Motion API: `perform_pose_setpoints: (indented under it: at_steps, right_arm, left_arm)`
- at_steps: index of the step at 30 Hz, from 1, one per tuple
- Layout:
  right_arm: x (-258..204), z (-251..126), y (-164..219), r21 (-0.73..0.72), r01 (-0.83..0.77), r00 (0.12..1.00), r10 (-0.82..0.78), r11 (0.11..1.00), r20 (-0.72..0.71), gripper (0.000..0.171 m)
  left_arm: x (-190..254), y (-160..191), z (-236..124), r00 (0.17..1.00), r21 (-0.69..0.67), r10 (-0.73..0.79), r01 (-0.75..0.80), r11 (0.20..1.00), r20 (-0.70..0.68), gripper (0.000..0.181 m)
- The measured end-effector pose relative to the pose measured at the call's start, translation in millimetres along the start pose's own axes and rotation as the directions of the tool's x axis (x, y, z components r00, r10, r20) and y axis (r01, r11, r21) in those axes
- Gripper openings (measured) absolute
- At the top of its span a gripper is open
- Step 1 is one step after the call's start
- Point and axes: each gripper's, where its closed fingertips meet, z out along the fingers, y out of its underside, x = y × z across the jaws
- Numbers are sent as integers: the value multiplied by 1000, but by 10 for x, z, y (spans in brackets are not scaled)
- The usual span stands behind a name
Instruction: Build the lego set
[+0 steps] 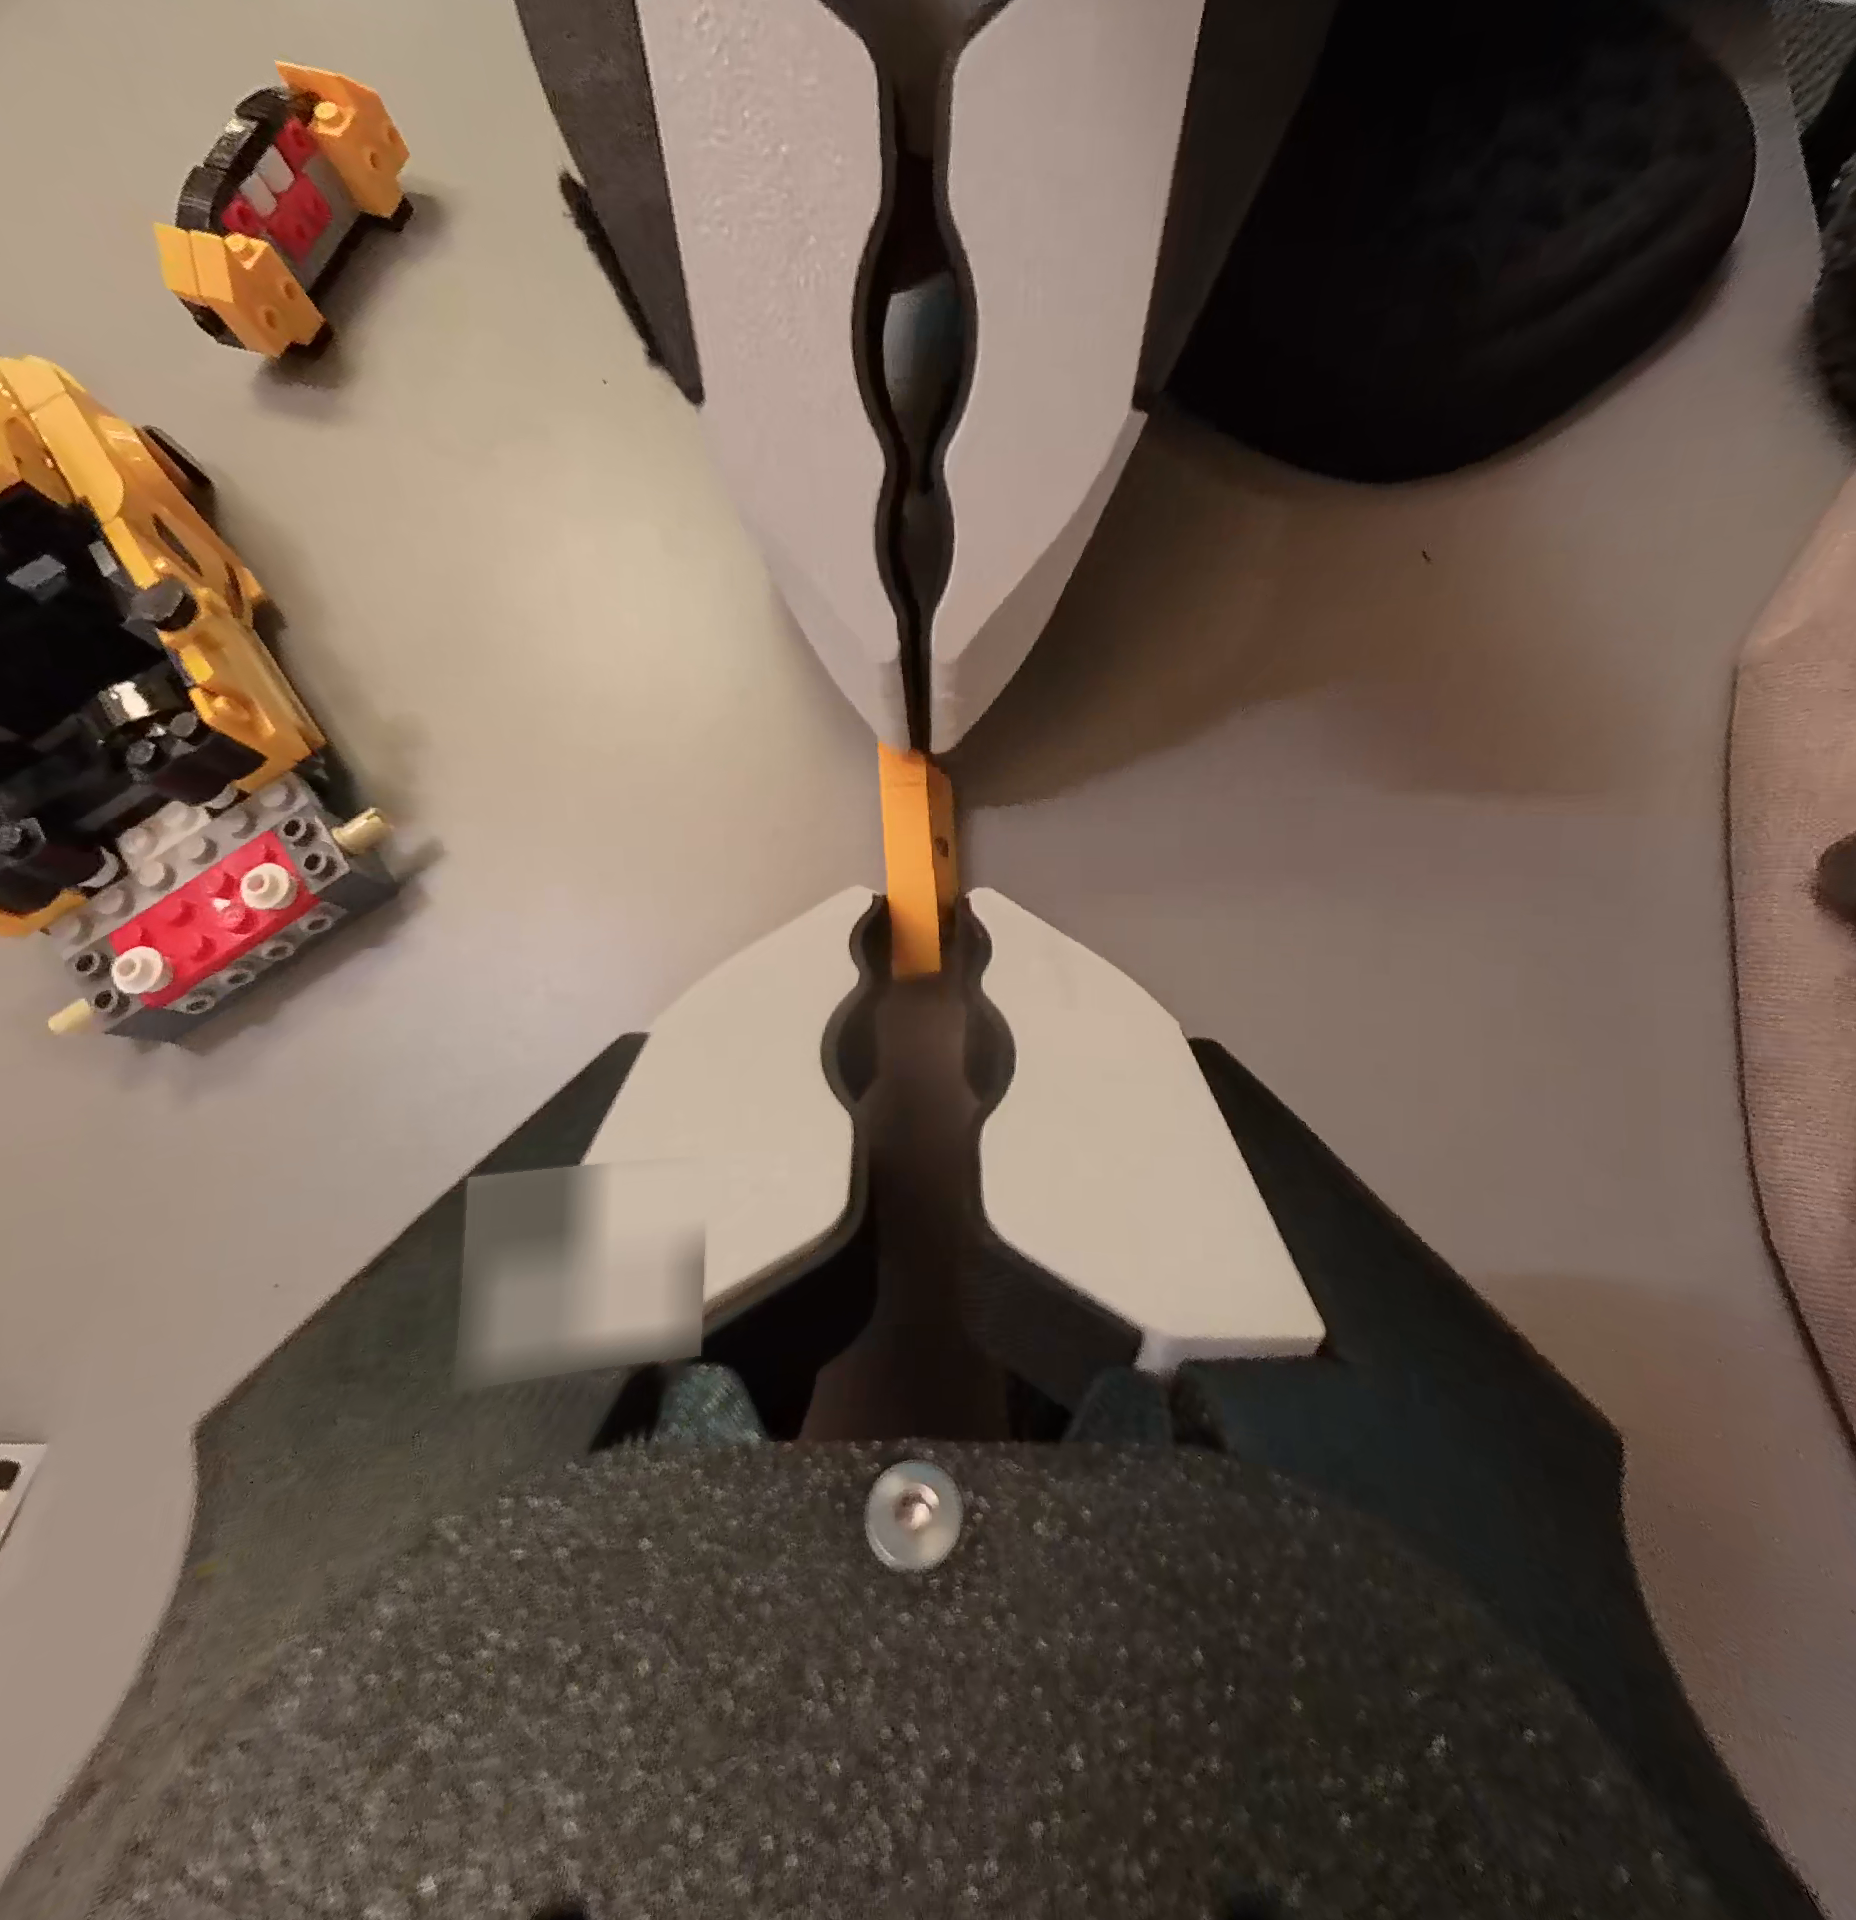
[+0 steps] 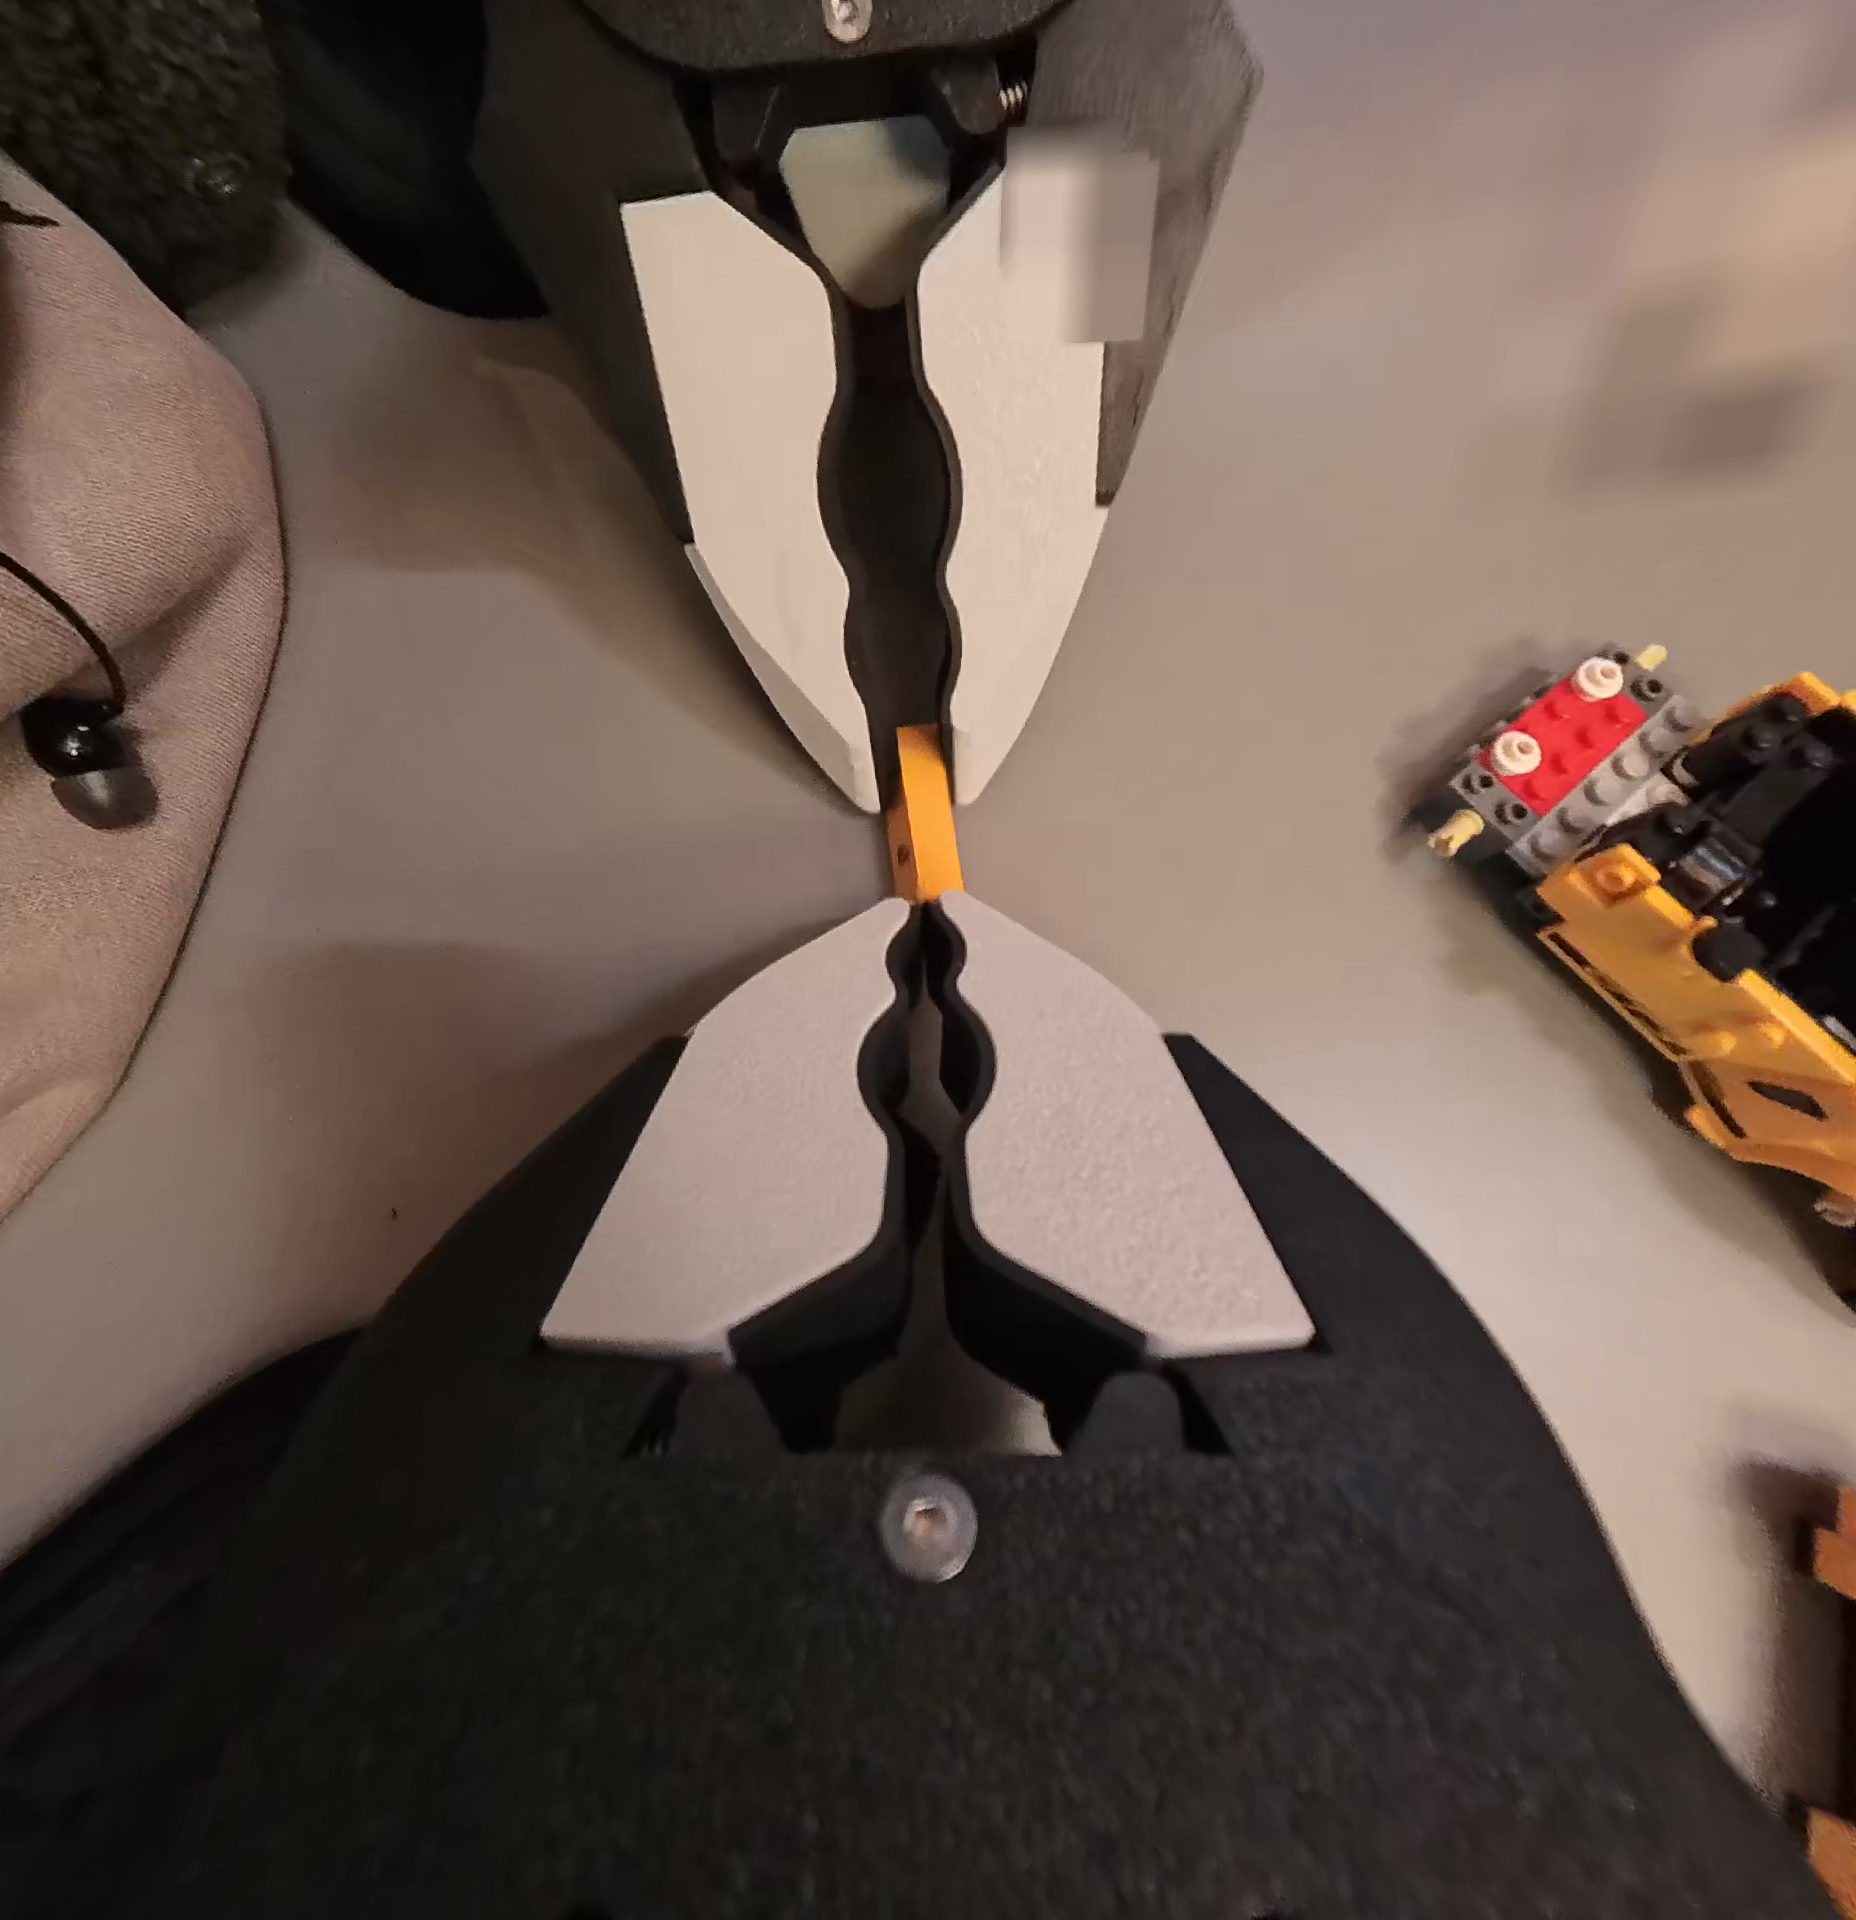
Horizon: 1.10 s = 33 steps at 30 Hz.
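A thin orange lego piece [image 1: 908, 842] stands edge-on above the grey table [image 1: 539, 623]. My left gripper [image 1: 916, 925] is shut on its near end, with both pads pressed against it. My right gripper [image 2: 924, 909] is shut, and its closed tips meet the piece's other end [image 2: 924, 821]. No part of the piece shows between its pads. In the left wrist view the right gripper [image 1: 919, 738] comes in from the top. In the right wrist view the left gripper [image 2: 916, 790] comes in from the top with the piece between its fingers.
A part-built yellow and black lego car [image 1: 124, 727] with a red and grey studded end lies at the left; it also shows in the right wrist view [image 2: 1682, 883]. A small orange, red and black sub-assembly [image 1: 280, 208] lies beyond it. A person's beige garment [image 1: 1817, 935] borders the table. Both grippers' tips are close together, under 4 cm apart.
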Motion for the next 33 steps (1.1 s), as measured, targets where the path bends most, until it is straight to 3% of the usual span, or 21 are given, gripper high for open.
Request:
perform_pose_setpoints:
  at_steps: [10,23,30,33]
  right_arm:
    - [35,-14,96,-56,-30,999,32,998,22,0]
    - [68,69,-49,-33,-27,998,29,999,49,0]
    - [149,-5,155,-82,-65,997,68,994,37,0]
    - [175,-80,147,-53,-76,997,77,996,30,9]
  left_arm:
    - [9,3,-9,1000,-1,15,-15,1000,8,11]
    - [17,10,-14,1000,-2,15,-15,1000,4,11]
    - [18,9,-16,1000,2,23,-23,1000,2,11]
    - [16,10,-16,999,5,37,-37,999,4,11]
